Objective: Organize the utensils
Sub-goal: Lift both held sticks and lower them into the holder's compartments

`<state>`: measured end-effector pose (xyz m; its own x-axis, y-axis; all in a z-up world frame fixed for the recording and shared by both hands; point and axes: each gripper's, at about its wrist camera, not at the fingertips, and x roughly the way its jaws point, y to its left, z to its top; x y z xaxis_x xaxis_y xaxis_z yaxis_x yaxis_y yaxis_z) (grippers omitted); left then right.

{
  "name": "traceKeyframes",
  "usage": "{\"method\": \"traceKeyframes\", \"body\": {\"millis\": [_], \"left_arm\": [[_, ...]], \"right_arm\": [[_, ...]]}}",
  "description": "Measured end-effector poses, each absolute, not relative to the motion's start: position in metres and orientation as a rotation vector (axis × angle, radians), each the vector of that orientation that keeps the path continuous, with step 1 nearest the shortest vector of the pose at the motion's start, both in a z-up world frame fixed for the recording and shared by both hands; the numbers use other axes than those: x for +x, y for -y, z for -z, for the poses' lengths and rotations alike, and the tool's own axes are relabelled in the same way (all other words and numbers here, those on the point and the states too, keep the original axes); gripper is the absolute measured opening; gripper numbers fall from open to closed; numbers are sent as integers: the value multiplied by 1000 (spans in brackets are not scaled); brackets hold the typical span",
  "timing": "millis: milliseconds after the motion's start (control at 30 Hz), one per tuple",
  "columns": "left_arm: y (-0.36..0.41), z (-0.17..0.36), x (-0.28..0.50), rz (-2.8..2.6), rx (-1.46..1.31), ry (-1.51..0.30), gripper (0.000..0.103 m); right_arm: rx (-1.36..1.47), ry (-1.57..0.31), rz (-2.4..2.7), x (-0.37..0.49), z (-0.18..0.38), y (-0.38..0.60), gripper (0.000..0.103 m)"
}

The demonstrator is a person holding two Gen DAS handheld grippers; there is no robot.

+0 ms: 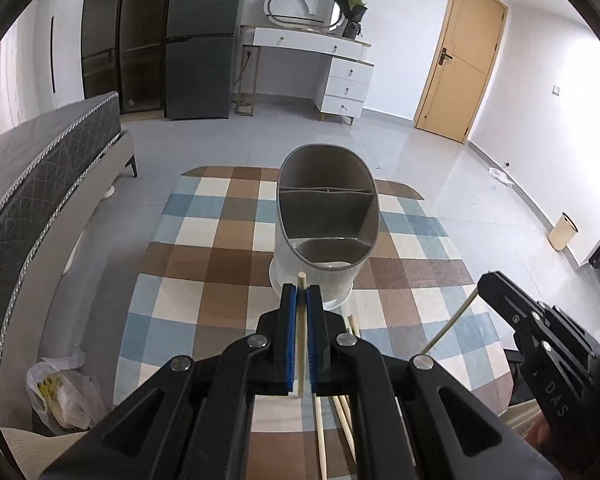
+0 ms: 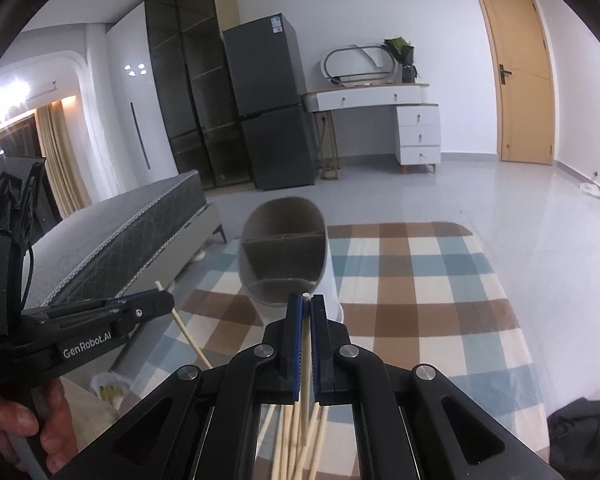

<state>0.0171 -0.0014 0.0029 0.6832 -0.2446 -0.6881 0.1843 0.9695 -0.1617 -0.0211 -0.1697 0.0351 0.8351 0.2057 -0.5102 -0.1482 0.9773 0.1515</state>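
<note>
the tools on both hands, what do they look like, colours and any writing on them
Both tools are matte black linkage frames with silver round pivot bolts and blue pads lining the inner finger faces. The left tool carries white "GenRobot.AI" lettering on its side, seen from the right wrist, plus a thin black cable. The right tool shows faint "DAS" embossed on its body. A bare hand grips the left handle; no sleeve visible.

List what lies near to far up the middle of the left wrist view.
Loose chopsticks → left hand-held gripper shut on a chopstick → utensil holder → checkered tablecloth far edge → white dresser.
</note>
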Motion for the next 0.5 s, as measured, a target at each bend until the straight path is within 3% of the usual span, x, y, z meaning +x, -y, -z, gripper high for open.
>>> {"method": "traceKeyframes", "body": {"millis": [267,500], "left_arm": [[-1,-21,15,268,-104,-777,1],[-2,-71,18,308,-117,-723,1]], "right_arm": [[136,-518,-202,-24,-48,171,3],[167,-450,-219,-20,-83,178,3]]}}
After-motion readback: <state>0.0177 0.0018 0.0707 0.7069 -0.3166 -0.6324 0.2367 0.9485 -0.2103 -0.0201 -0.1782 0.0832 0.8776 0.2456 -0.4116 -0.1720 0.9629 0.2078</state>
